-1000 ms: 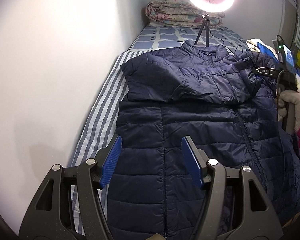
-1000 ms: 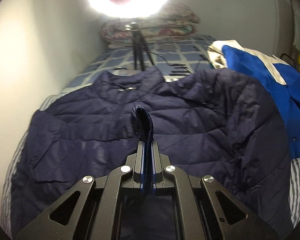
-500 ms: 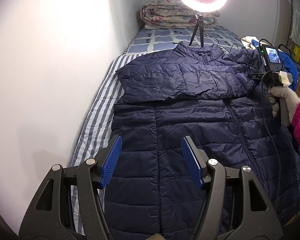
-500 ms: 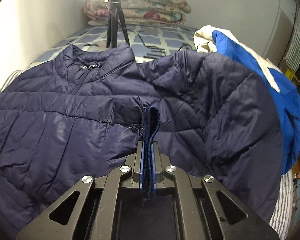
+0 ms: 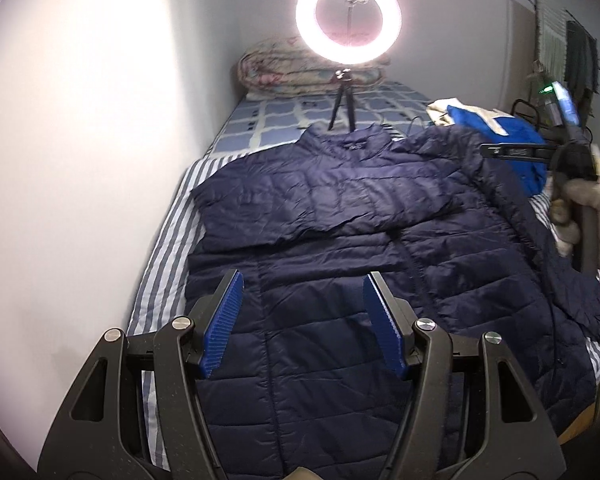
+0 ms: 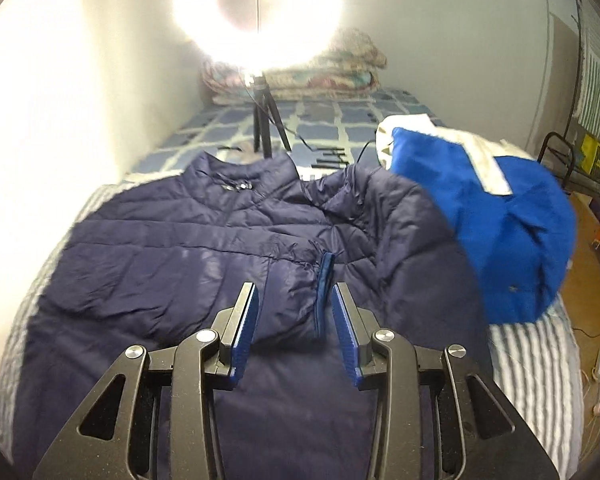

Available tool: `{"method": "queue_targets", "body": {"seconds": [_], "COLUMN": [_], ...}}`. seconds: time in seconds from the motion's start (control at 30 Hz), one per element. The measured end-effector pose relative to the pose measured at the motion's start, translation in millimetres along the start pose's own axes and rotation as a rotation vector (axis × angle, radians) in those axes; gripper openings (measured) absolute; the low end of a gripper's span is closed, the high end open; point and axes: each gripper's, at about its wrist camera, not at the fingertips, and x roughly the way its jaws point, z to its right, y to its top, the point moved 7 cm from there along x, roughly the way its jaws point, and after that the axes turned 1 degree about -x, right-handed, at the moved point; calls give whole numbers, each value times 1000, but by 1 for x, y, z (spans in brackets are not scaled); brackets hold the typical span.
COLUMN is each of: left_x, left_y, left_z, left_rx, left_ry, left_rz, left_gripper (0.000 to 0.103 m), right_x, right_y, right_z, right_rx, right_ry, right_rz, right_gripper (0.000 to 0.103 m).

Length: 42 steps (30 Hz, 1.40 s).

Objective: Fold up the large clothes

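One navy puffer jacket [image 5: 380, 264] lies spread flat on the striped bed [image 5: 160, 264], collar away from both sets of jaws, with one sleeve laid across its chest. The sleeve's cuff [image 6: 325, 280] stands just ahead of the right gripper [image 6: 294, 328], near the right-hand pad and apparently clear of it; those jaws are opening and nothing is pressed between them. The left gripper [image 5: 300, 320] hovers above the jacket's lower body with its jaws parted wide and empty. Beyond the right jaw's outer side a blue and white garment [image 6: 500, 232] is heaped against the jacket's shoulder, and past the collar stands a ring light [image 5: 348, 20] on a small tripod. The risk, as I judge it, is that the slick, springy filling lets the freed sleeve slide back off the chest, or that the neighbouring garment gets dragged into the next fold.
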Motion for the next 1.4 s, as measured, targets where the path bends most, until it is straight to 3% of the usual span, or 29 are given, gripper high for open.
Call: {"method": "queue_targets", "body": {"seconds": [0.3, 0.43, 0.73, 1.0, 1.2, 1.4], "left_x": [-22, -32, -49, -50, -44, -37], "left_y": [8, 8, -6, -44, -75, -112], "left_z": [56, 94, 197, 307, 403, 488], "left_rx": [69, 114, 215, 307, 346, 487], "left_ry": [-125, -198, -385, -590, -758, -786], "left_rz": [44, 60, 43, -81, -202, -267], "left_gripper": [64, 64, 64, 64, 64, 64], "right_x": [-141, -191, -263, -302, -319, -334], "right_y": [-44, -80, -168, -211, -232, -242], "right_z": [8, 24, 87, 121, 145, 162], "right_rx": [-37, -61, 74, 117, 190, 226], "right_ry": [-12, -88, -231, -329, -345, -376], "right_rz": [64, 80, 46, 27, 25, 43], "right_gripper": [37, 38, 38, 38, 38, 38]}}
